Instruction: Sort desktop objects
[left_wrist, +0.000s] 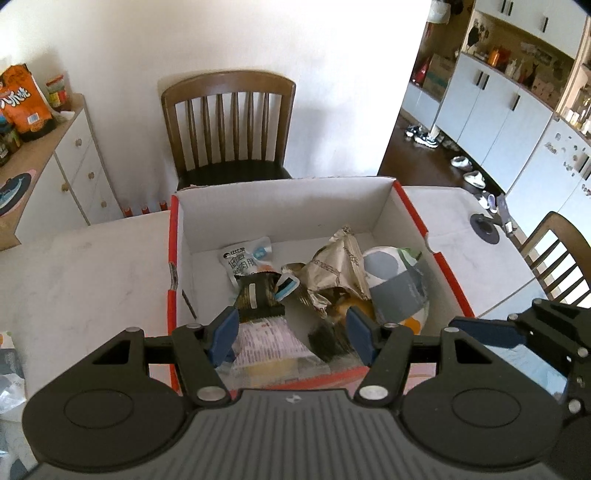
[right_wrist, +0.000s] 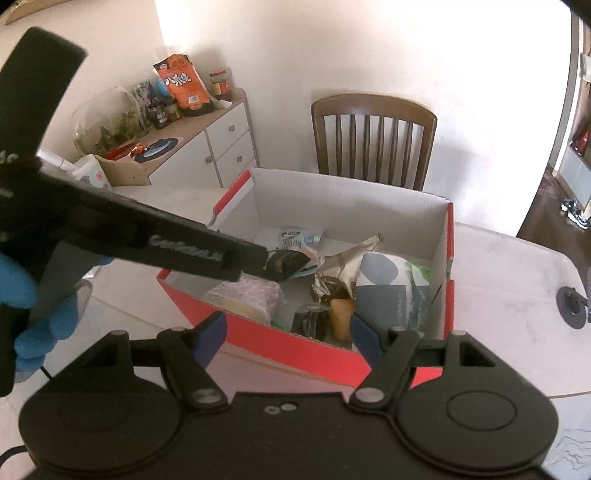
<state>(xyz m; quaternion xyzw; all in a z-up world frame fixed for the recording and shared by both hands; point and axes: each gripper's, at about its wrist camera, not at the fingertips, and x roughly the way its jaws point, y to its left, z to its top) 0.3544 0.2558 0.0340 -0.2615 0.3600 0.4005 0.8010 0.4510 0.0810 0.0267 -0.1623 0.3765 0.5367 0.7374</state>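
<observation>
The left gripper (left_wrist: 291, 332) hangs over the near part of the red box (left_wrist: 173, 258), its blue pads (left_wrist: 223, 328) spread wide with nothing between them. Just ahead of the left pad lies a small dark snack packet (left_wrist: 258, 295), partly over a white pouch (left_wrist: 245, 260). A crumpled silver wrapper (left_wrist: 336, 269) sits in the middle of the box, and a grey and white bag (left_wrist: 395, 288) leans against the right wall. A pale printed pack (left_wrist: 264, 339) lies below the gripper at the near wall.

The right gripper (right_wrist: 288, 334) is outside the box, in front of its near red wall (right_wrist: 295, 350), and also stands wide open and empty. From this view the left gripper's arm (right_wrist: 184, 243) reaches in over the box's left corner, with a blue-gloved hand (right_wrist: 22, 295) behind it.

The box stands on the white counter (left_wrist: 74, 266), with bare surface on both sides. A wooden chair (left_wrist: 229, 125) stands behind the far wall of the box. A white cabinet (right_wrist: 221, 147) with an orange bag (right_wrist: 183, 85) on top stands off to the left.
</observation>
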